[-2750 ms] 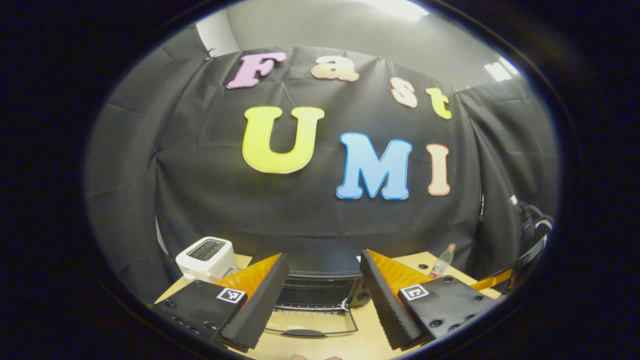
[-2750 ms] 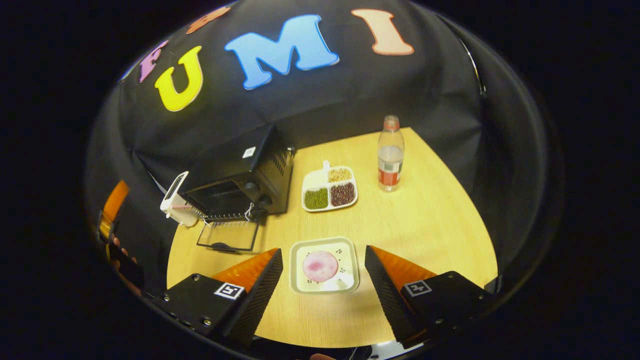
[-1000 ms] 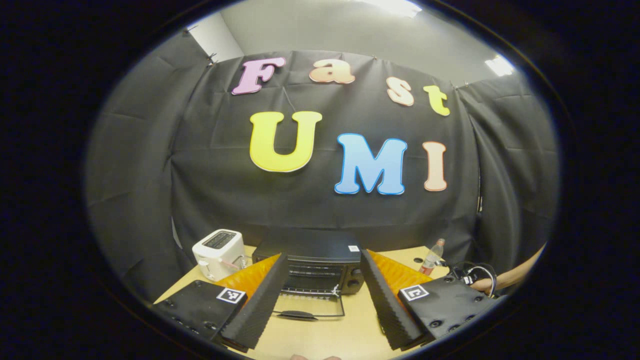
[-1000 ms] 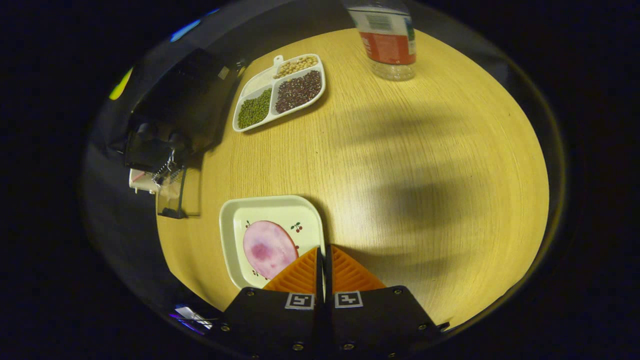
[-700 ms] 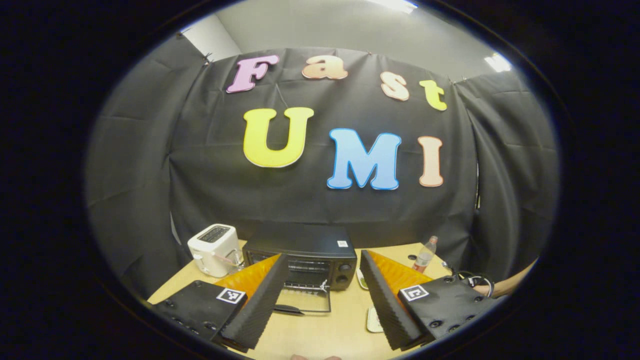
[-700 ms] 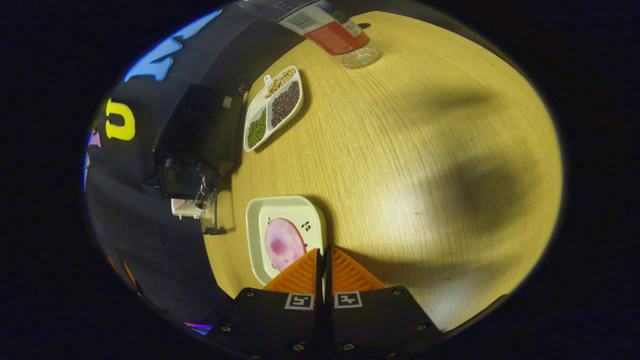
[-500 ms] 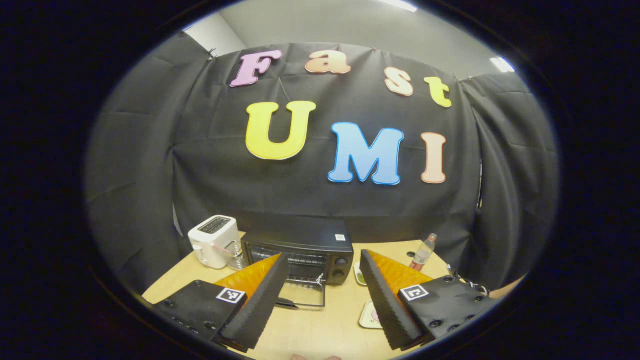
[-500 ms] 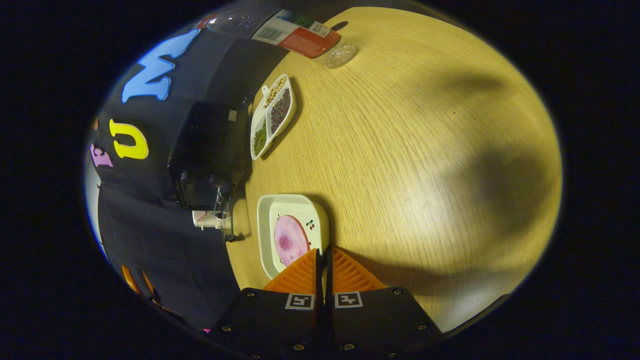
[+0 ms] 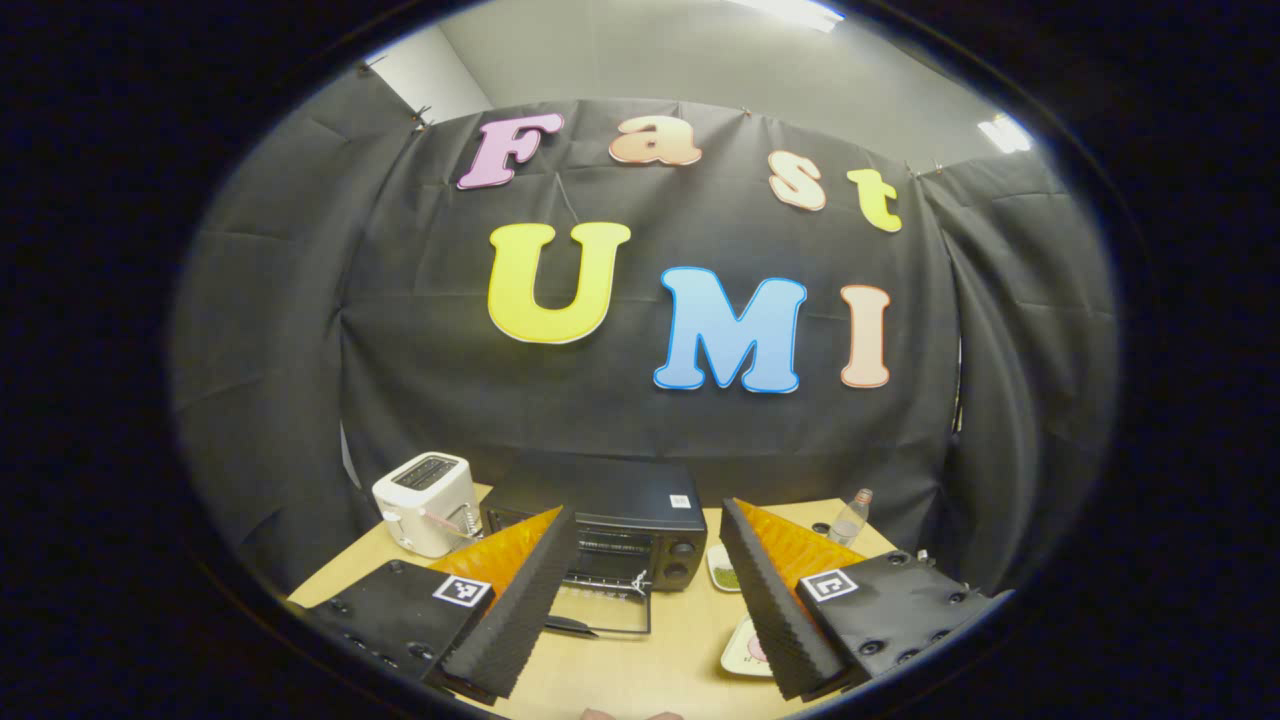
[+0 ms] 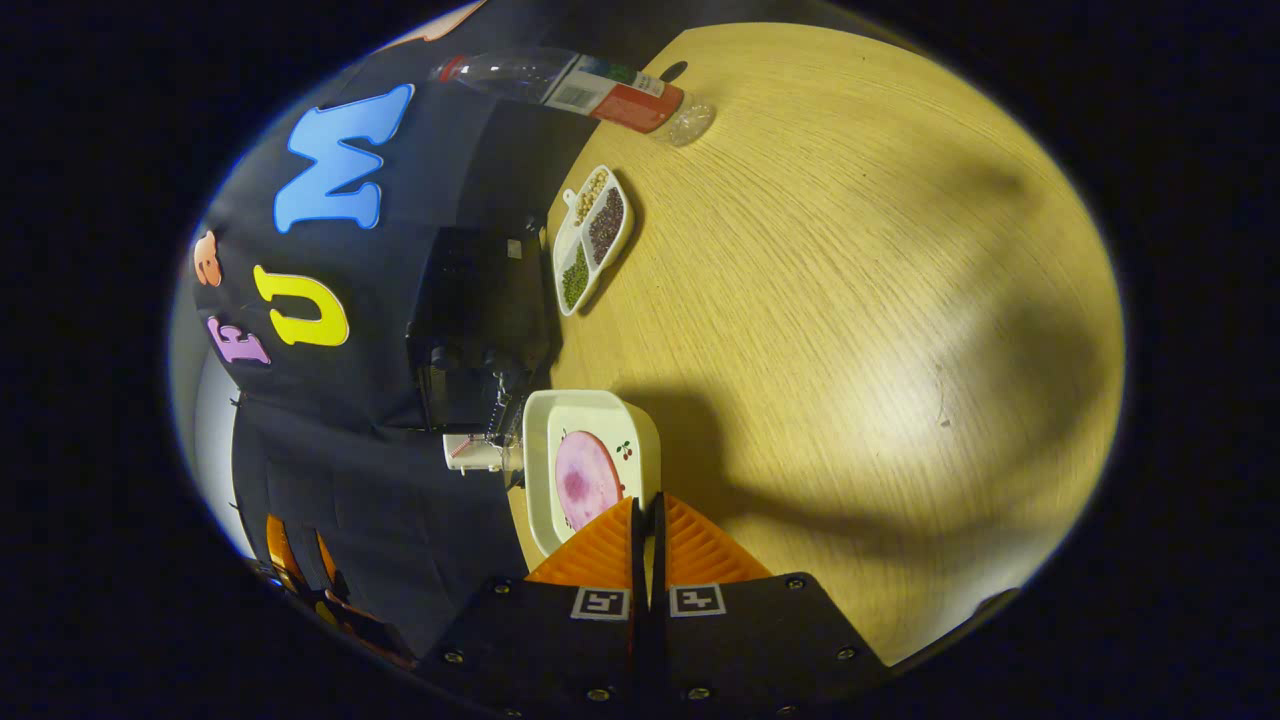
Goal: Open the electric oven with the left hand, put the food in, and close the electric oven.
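Left claw (image 9: 645, 600): fingers spread wide apart, holding nothing, above the light wooden surface (image 9: 620, 680), facing the oven.
Right claw (image 10: 648, 540): fingers pressed together on the rim of the square white plate (image 10: 560, 415).
Food: round pink slice of meat (image 10: 585, 478) lying on that plate.
Black electric oven (image 9: 605, 520): door (image 9: 605, 610) dropped open, flat toward the surface.
White toaster (image 9: 425, 490): just beside the oven.

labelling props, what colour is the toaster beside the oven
White, with a dark slotted top. The toaster shows best in the left gripper view, left of the black oven.
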`<state>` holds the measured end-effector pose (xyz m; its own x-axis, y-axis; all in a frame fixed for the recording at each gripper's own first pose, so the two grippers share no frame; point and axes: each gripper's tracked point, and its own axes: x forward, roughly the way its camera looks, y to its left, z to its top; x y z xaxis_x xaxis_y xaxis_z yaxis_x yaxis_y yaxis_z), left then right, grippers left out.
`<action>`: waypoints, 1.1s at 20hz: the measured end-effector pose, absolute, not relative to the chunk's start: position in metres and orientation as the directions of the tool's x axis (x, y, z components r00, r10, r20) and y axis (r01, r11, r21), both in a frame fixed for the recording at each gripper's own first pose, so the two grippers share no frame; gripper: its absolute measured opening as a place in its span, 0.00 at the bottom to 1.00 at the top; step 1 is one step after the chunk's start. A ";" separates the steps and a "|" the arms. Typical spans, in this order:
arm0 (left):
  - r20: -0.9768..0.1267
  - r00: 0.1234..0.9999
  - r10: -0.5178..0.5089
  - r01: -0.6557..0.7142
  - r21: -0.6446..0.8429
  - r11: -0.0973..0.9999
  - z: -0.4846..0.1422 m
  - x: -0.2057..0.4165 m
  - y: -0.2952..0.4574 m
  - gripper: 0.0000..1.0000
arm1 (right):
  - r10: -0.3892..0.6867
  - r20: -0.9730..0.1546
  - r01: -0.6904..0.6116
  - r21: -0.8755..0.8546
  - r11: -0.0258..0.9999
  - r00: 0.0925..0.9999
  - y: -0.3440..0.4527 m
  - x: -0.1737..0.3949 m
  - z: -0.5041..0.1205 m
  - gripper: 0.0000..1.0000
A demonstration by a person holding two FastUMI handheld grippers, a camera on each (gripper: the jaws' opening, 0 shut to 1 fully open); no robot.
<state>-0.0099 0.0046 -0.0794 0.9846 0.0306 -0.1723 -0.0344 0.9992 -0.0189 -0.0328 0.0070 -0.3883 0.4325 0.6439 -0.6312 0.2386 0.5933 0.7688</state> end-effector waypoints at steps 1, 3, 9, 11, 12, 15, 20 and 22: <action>-0.169 0.985 0.038 -0.037 0.007 0.999 -0.078 -0.005 0.013 1.00 | 0.635 -0.630 0.242 0.769 0.592 0.447 0.012 -0.035 -0.382 0.00; -0.159 0.987 0.030 -0.022 0.046 0.999 -0.078 0.005 0.028 1.00 | 0.619 -0.623 0.247 0.772 0.586 0.478 0.028 -0.041 -0.368 0.00; -0.103 0.995 0.017 -0.007 0.101 0.995 -0.066 0.026 0.075 1.00 | 0.533 -0.631 0.293 0.756 0.585 0.564 0.098 -0.038 -0.340 0.01; -0.102 0.995 -0.004 0.013 0.089 0.996 -0.067 0.030 0.084 1.00 | 0.506 -0.642 0.317 0.746 0.586 0.575 0.127 -0.031 -0.341 0.01; -0.103 0.995 -0.010 0.019 0.086 0.996 -0.069 0.031 0.092 0.98 | 0.499 -0.643 0.323 0.745 0.584 0.582 0.143 -0.025 -0.340 0.01; -0.104 0.994 -0.018 0.026 0.069 0.997 -0.072 0.034 0.115 0.93 | 0.492 -0.656 0.339 0.735 0.587 0.572 0.192 -0.008 -0.342 0.00; -0.111 0.994 0.002 0.004 0.055 0.998 -0.076 0.029 0.155 1.00 | 0.462 -0.646 0.430 0.757 0.492 0.608 0.261 0.040 -0.353 0.01; -0.122 0.992 0.030 -0.026 0.041 0.999 -0.078 0.025 0.177 0.98 | 0.432 -0.632 0.471 0.771 0.428 0.643 0.285 0.063 -0.355 0.01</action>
